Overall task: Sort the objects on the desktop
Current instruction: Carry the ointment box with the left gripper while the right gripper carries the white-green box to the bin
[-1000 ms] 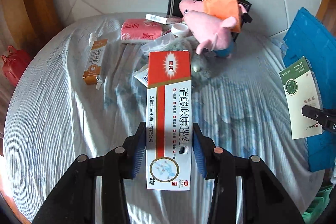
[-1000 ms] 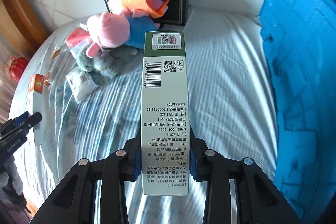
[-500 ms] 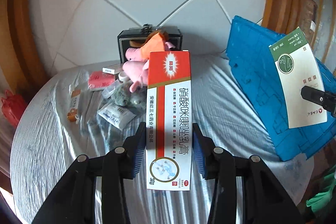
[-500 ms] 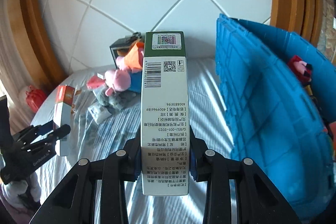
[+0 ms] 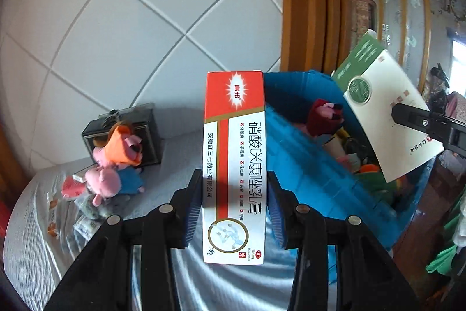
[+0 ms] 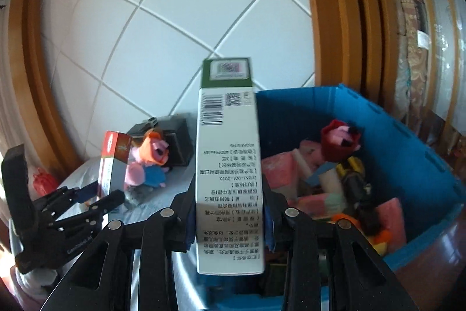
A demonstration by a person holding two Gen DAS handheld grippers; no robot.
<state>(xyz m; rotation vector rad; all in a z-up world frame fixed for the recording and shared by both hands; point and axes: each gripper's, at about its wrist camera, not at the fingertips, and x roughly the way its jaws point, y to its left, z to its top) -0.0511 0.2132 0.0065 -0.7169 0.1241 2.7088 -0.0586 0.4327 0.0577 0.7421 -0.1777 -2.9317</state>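
Observation:
My left gripper [image 5: 234, 209] is shut on a red and white medicine box [image 5: 234, 165], held in the air near the blue bin's left wall. My right gripper [image 6: 230, 212] is shut on a green and white box [image 6: 228, 165], held above the near edge of the blue bin [image 6: 431, 142]. The bin [image 5: 305, 174] holds several toys and packs. The right gripper's box also shows in the left wrist view [image 5: 387, 110], over the bin. The left gripper and its box show in the right wrist view [image 6: 113, 165] at the left.
On the grey cloth-covered table [image 5: 38, 238] lie pig plush toys [image 5: 116, 162], a black box [image 5: 137, 130], a pink pack [image 5: 70, 187] and small medicine packs [image 5: 52, 214]. A tiled wall and wooden frame [image 5: 308, 5] stand behind. A red plush [image 6: 340, 142] lies in the bin.
Both grippers have lifted and swung right with their boxes. The bin's inside has come into view, and the table objects now lie further left and lower.

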